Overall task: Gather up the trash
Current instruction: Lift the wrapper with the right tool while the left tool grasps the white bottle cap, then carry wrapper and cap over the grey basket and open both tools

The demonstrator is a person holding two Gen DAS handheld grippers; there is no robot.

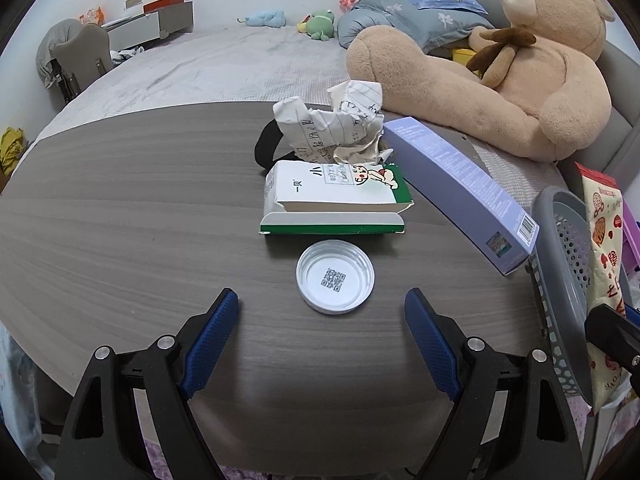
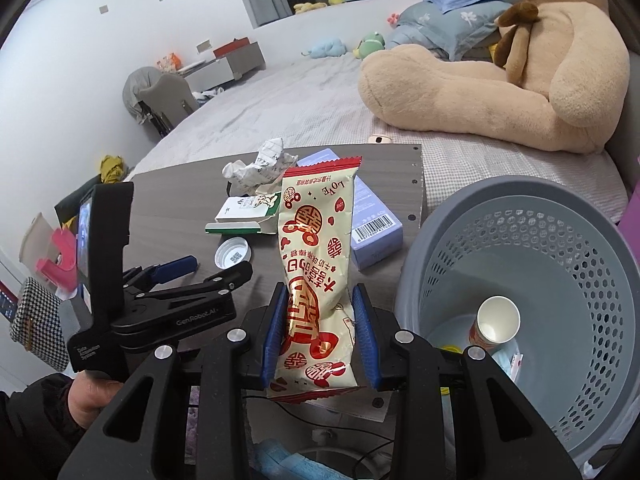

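My right gripper (image 2: 320, 300) is shut on a cream and red snack wrapper (image 2: 318, 256), which stands upright between the blue pads, left of the grey perforated trash basket (image 2: 560, 216). The basket holds a paper cup (image 2: 496, 320). My left gripper (image 1: 322, 308) is open above the table, its fingers either side of a white round lid (image 1: 335, 276) that lies just ahead of them. Behind the lid lie a green and white carton (image 1: 336, 200), crumpled lined paper (image 1: 340, 124) and a long lilac box (image 1: 460, 184). The left gripper (image 2: 192, 272) also shows in the right wrist view.
The grey wood table (image 1: 120, 220) stands against a bed with a large teddy bear (image 1: 520, 72) and small plush toys. A black object (image 1: 266, 148) lies behind the carton. The basket (image 1: 560, 264) stands at the table's right edge. A person's hand (image 2: 88, 396) holds the left gripper.
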